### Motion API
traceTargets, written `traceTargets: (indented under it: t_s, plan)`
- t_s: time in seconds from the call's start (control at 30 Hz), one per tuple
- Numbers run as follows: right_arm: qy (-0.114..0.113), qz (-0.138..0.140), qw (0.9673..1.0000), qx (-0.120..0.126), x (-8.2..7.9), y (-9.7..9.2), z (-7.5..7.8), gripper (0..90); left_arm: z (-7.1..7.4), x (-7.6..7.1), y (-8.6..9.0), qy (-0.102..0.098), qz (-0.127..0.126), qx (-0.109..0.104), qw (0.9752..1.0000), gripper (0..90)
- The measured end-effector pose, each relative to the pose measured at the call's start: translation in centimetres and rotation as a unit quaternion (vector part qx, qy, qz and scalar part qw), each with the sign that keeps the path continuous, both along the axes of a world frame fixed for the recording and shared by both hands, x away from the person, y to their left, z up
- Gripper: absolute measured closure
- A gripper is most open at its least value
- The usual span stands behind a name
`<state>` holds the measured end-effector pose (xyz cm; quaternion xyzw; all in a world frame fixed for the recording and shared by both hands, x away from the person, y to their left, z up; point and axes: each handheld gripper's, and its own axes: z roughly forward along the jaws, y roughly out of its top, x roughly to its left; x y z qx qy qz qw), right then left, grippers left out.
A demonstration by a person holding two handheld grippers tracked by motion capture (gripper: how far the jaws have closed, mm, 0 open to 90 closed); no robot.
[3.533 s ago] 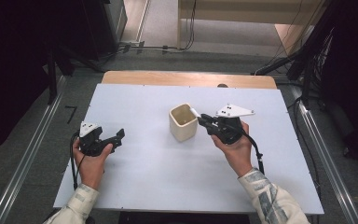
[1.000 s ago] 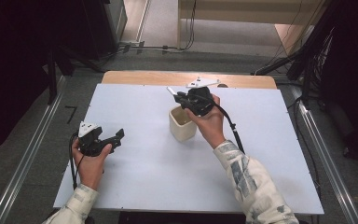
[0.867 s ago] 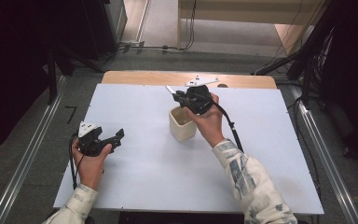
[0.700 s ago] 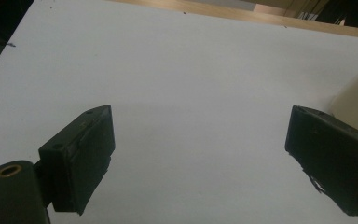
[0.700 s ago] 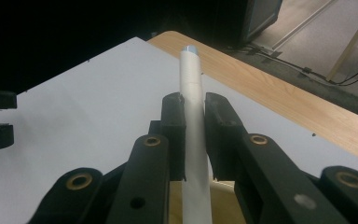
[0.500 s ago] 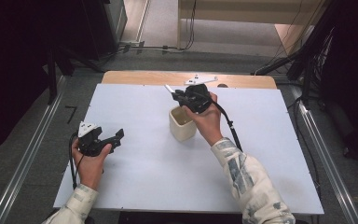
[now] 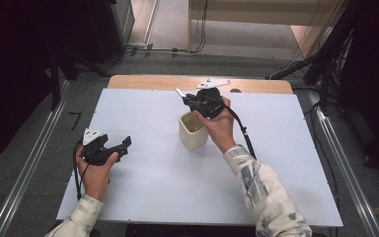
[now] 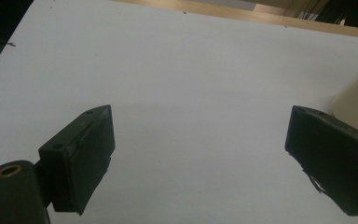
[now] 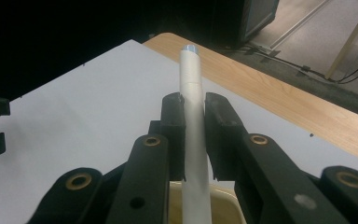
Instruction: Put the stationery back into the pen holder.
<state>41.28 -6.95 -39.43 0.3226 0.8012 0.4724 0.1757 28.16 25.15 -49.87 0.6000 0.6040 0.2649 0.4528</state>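
A cream square cup (image 7: 193,131) stands near the middle of the white table (image 7: 153,182). My right gripper (image 7: 186,98) is raised just behind and above the cup, shut on a slim white stick (image 9: 193,126) that runs between its jaws; the stick's lower end dips toward the cup's rim (image 9: 223,205) and its capped tip points past the jaws. In the high view the stick's tip (image 7: 179,92) pokes out to the left. My left gripper (image 7: 123,143) rests low at the table's left, open, with nothing between its fingers (image 8: 81,156); the cup's edge (image 8: 356,100) lies to its right.
A wooden strip (image 7: 177,82) borders the table's far edge, with floor and cables (image 7: 168,49) beyond. Metal rails (image 7: 24,168) run along both sides of the table. Bare white surface lies between the left gripper and the cup and across the table's front.
My right gripper went from beside the cup's right side to above and behind it, now with the white stick in its jaws. The left hand has stayed put.
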Motion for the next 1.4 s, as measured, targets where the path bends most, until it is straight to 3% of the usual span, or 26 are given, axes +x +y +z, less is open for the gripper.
traceTargets:
  t_s: [1.17,1.2,1.23,1.27,1.4]
  plan:
    - [0.009,0.004,0.9999,0.002,-0.1,0.1,-0.7,75.9,0.0,-0.1,0.1,-0.001,0.002,0.000,1.0000,9.1]
    - [0.013,0.010,0.9999,0.003,-0.2,0.1,-0.8,68.7,0.0,-0.1,0.1,-0.001,0.002,0.000,1.0000,9.1]
    - [0.013,0.010,0.9999,0.003,-0.2,0.1,-0.8,68.7,0.0,0.0,0.1,-0.001,0.002,0.000,1.0000,9.1]
    - [0.018,0.011,0.9998,0.004,-0.1,0.1,-0.9,61.3,0.0,0.0,0.1,0.000,0.001,0.000,1.0000,9.1]
    - [0.026,0.012,0.9996,-0.004,-0.1,0.2,-1.4,45.8,0.0,-0.1,0.1,-0.001,0.001,0.000,1.0000,9.1]
